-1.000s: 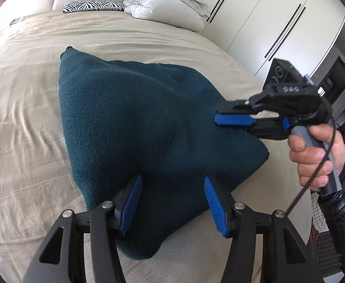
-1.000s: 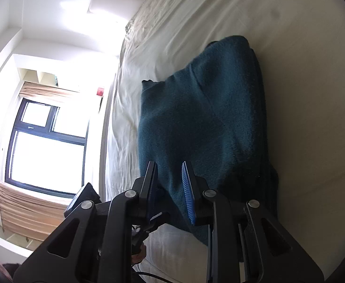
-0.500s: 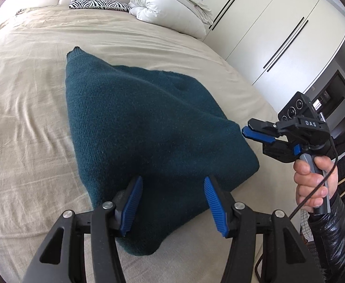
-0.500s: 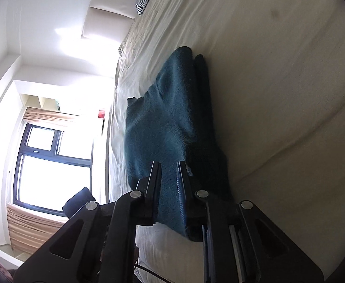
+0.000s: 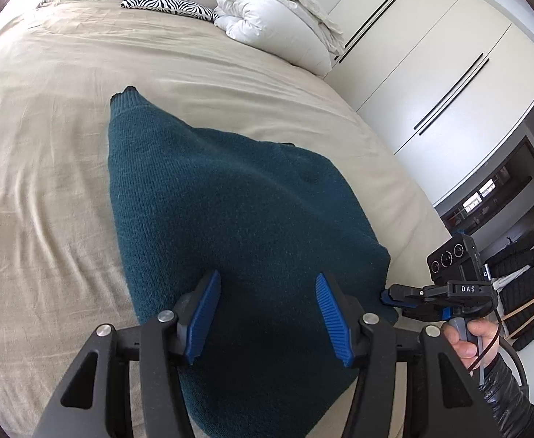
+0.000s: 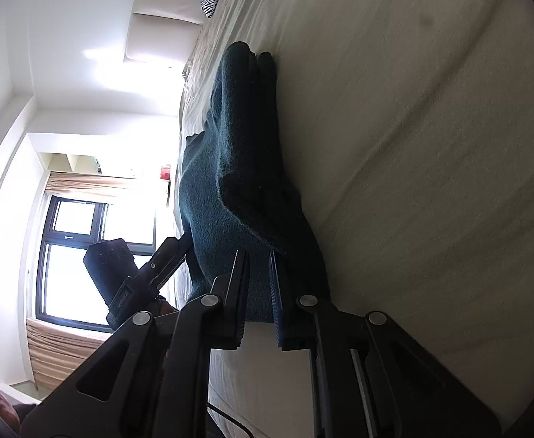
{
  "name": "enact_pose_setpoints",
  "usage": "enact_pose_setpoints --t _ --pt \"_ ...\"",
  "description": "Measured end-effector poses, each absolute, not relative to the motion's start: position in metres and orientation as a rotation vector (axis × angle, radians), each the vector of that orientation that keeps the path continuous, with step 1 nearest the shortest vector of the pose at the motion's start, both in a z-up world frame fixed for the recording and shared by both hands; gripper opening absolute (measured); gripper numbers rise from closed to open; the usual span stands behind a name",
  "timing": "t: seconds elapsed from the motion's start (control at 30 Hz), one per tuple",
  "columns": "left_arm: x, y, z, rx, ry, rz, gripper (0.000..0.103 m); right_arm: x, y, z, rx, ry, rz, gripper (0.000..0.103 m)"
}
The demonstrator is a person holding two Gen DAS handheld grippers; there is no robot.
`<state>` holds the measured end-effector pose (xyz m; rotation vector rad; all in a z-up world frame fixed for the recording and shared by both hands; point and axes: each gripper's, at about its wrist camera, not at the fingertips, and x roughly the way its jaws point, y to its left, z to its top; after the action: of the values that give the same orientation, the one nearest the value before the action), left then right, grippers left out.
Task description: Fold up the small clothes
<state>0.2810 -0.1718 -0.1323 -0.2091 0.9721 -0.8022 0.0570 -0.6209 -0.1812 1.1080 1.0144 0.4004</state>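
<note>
On the bed [image 5: 48, 146], the sweater [image 5: 230, 219] runs lengthwise toward the headboard; right gripper [image 6: 259, 284] pinches its corner, left gripper [image 5: 267, 314] parted.

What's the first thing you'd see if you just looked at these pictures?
A big dark teal sweater lies folded in the middle of a beige bed. The right gripper pinches the sweater's near corner at the bed's edge, and the left gripper hovers open above its near end. A white duvet and a zebra pillow sit by the headboard.
</note>
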Motion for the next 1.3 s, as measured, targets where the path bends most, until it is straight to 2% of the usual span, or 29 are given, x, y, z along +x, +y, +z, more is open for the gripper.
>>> enact_pose_setpoints --t 0.1,0.23,0.37,0.53,0.57,0.63,0.7,0.93,0.97,1.03,1.07,1.1,1.13,1.17,1.2,1.27,1.3 --pt "0.266 -0.167 -0.127 -0.185 0.934 -0.784 0.058 0.050 -0.632 -0.153 1.040 0.980 0.353 0.016" --pt "0.246 -0.151 -0.105 -0.236 0.880 -0.843 0.058 0.051 -0.639 -0.118 1.022 0.901 0.362 0.017" --pt "0.213 -0.133 -0.110 -0.268 0.903 -0.884 0.055 0.059 -0.604 -0.099 0.977 0.914 0.474 0.017" --pt "0.195 -0.140 -0.142 -0.216 0.992 -0.856 0.054 0.063 -0.566 -0.124 0.981 1.013 0.513 0.017" --pt "0.197 -0.139 -0.149 -0.228 0.997 -0.850 0.046 0.064 -0.565 -0.136 0.986 1.048 0.479 0.017" --pt "0.201 -0.138 -0.156 -0.260 1.021 -0.858 0.043 0.068 -0.569 -0.162 0.975 1.112 0.393 0.015" --pt "0.202 -0.140 -0.159 -0.239 1.035 -0.872 0.042 0.063 -0.580 -0.178 1.060 1.089 0.412 0.008" --pt "0.203 -0.127 -0.151 -0.205 1.042 -0.899 0.042 0.049 -0.588 -0.169 1.056 1.061 0.380 0.009" --pt "0.202 -0.121 -0.144 -0.203 1.029 -0.900 0.042 0.051 -0.586 -0.163 1.037 1.058 0.372 0.012" --pt "0.202 -0.106 -0.131 -0.186 0.980 -0.873 0.049 0.047 -0.587 -0.142 0.974 1.030 0.361 0.015" --pt "0.206 -0.098 -0.124 -0.189 0.956 -0.849 0.059 0.048 -0.589 -0.133 0.953 1.008 0.360 0.017" --pt "0.213 -0.091 -0.119 -0.212 0.938 -0.833 0.064 0.047 -0.594 -0.124 0.937 0.985 0.348 0.024" --pt "0.223 -0.086 -0.115 -0.242 0.927 -0.820 0.064 0.047 -0.599 -0.116 0.923 0.961 0.326 0.030" --pt "0.232 -0.082 -0.112 -0.266 0.925 -0.806 0.064 0.048 -0.605 -0.110 0.917 0.930 0.302 0.051" --pt "0.242 -0.080 -0.109 -0.283 0.923 -0.789 0.064 0.052 -0.609 -0.104 0.913 0.896 0.276 0.065" --pt "0.256 -0.085 -0.099 -0.284 0.893 -0.791 0.065 0.062 -0.614 -0.097 0.920 0.864 0.272 0.066" --pt "0.264 -0.092 -0.096 -0.268 0.888 -0.789 0.074 0.070 -0.613 -0.096 0.926 0.862 0.284 0.066"
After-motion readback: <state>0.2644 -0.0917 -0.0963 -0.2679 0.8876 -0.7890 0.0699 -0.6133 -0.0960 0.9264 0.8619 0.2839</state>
